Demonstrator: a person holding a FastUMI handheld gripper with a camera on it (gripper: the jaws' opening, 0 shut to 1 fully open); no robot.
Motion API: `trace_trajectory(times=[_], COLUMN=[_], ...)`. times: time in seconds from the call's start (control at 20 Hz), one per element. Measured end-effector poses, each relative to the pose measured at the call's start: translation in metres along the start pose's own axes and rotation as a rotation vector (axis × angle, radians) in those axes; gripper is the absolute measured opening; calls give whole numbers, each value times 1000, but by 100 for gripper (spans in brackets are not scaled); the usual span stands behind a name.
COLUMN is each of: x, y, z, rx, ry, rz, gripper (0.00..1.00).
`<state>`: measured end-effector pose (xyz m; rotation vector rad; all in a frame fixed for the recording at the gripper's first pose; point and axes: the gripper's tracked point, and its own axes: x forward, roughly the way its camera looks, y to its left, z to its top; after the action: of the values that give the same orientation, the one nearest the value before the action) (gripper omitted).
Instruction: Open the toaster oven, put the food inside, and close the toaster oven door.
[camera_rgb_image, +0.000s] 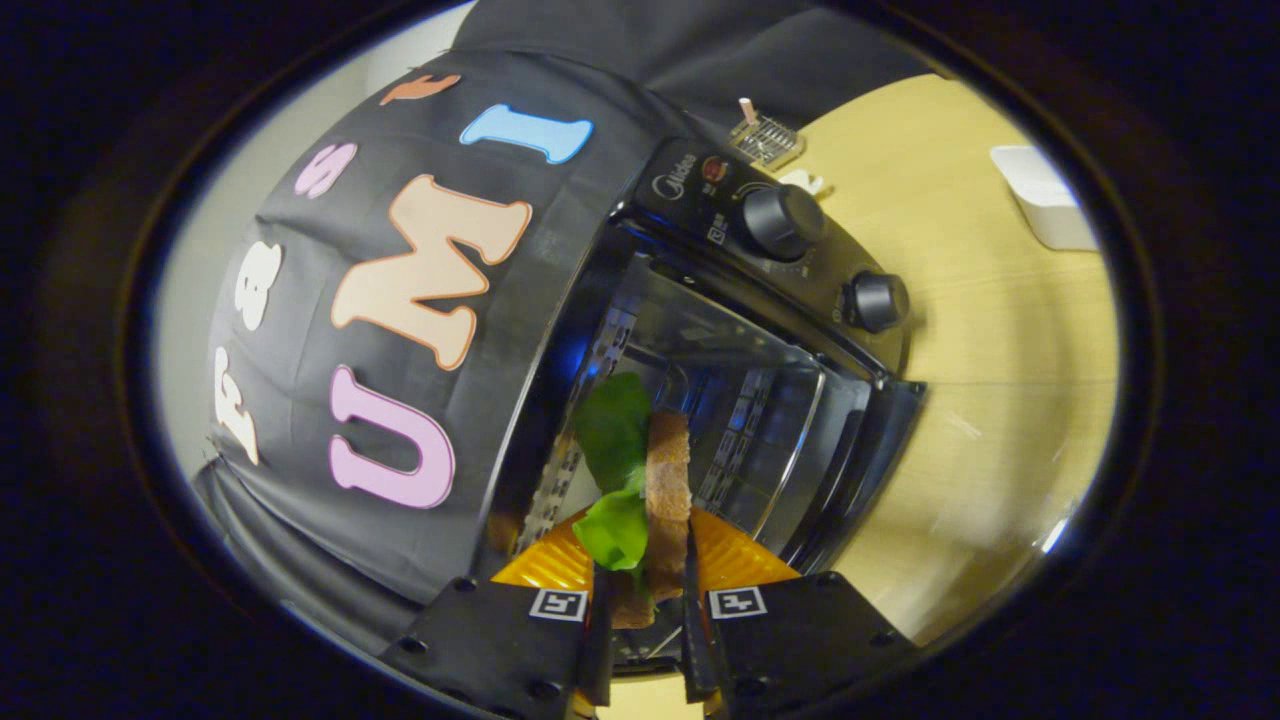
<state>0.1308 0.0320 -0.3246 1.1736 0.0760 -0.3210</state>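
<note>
The oven (720, 370) is standing open; the gripper (645, 590), jaws nearly closed on the sandwich (655, 480), is entering it; placing and closing remain.

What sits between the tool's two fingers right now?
In the gripper view, the food, a brown slice with a green leaf, stands pinched between the tool's fingers, held ahead of the open toaster oven.

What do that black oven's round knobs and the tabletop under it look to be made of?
The two round black knobs look like matte plastic, dull with only a faint sheen. The pale yellow tabletop looks like wood or wood-look laminate: faint grain lines, smooth satin glare. The gripper is shut on the brown-and-green sandwich.
</note>
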Motion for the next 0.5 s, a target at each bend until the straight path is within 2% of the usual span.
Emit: trace_trajectory(times=[0.3, 0.5], x=[13, 6], y=[-1, -9], z=[3, 11], rx=[-176, -229], ry=[-8, -41], rz=[-55, -106], gripper=[32, 57])
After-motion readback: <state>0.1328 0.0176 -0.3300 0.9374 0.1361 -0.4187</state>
